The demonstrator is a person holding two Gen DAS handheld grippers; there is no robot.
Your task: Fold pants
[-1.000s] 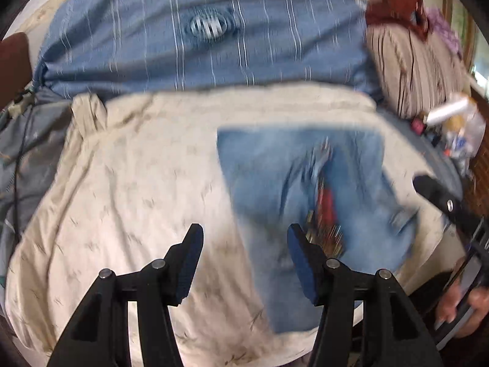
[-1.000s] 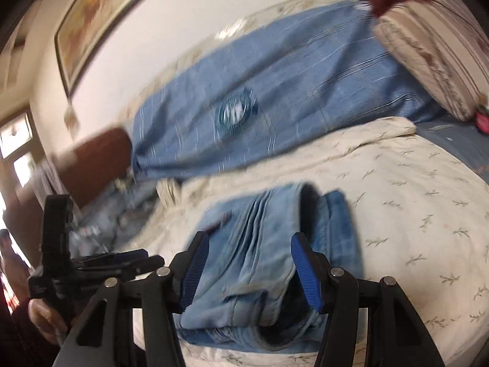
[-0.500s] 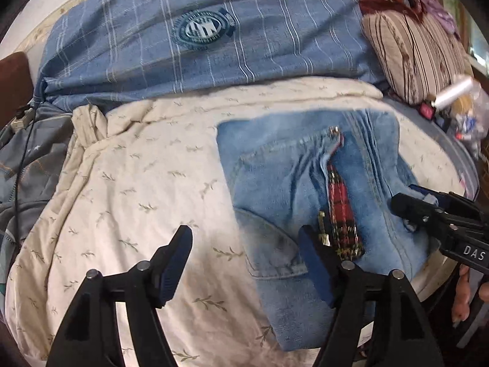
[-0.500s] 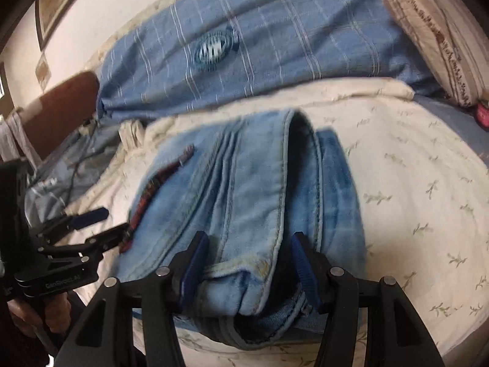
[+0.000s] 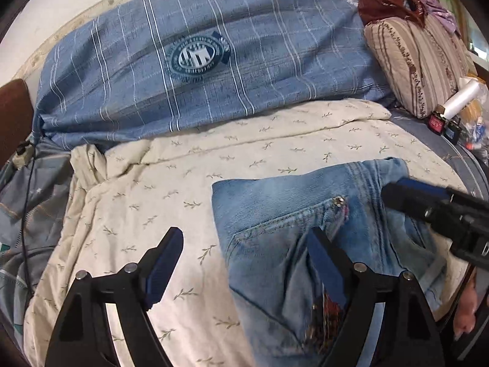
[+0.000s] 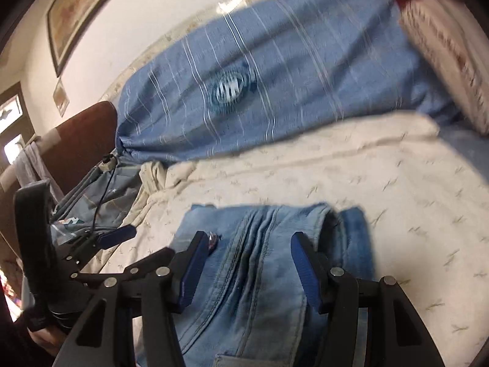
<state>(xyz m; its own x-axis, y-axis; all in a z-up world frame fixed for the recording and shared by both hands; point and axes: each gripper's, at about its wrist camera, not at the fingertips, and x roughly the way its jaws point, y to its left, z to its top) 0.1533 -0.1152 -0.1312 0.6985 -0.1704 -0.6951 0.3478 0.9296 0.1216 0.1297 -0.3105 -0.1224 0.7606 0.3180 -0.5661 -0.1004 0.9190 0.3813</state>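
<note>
Here the folded blue denim pants (image 5: 305,229) lie on a cream, leaf-printed sheet (image 5: 183,189) spread over the bed, toward its near edge. A rear pocket with a rivet faces up, and a strip of red plaid lining shows at the near end of the bundle. In the right wrist view the folded layers stack with their seams running away from the camera, and a darker blue edge lies along the right side.

The left gripper (image 5: 244,263) hangs over the left edge of the pants with its jaws opening; they stand wide, one pad over the bare sheet and the other over the denim, and nothing is clamped between them. The right gripper (image 6: 247,263) hovers over the near end of the pants with its jaws partly apart; the seamed middle of the bundle lies between the pads, but whether they press on the cloth I cannot tell, since the view is blurred.

Behind the sheet a blue striped cover with a round crest (image 5: 198,55) drapes a long bolster, and a brown striped pillow (image 5: 418,61) leans at the right. A framed picture (image 6: 79,9) hangs on the wall.
</note>
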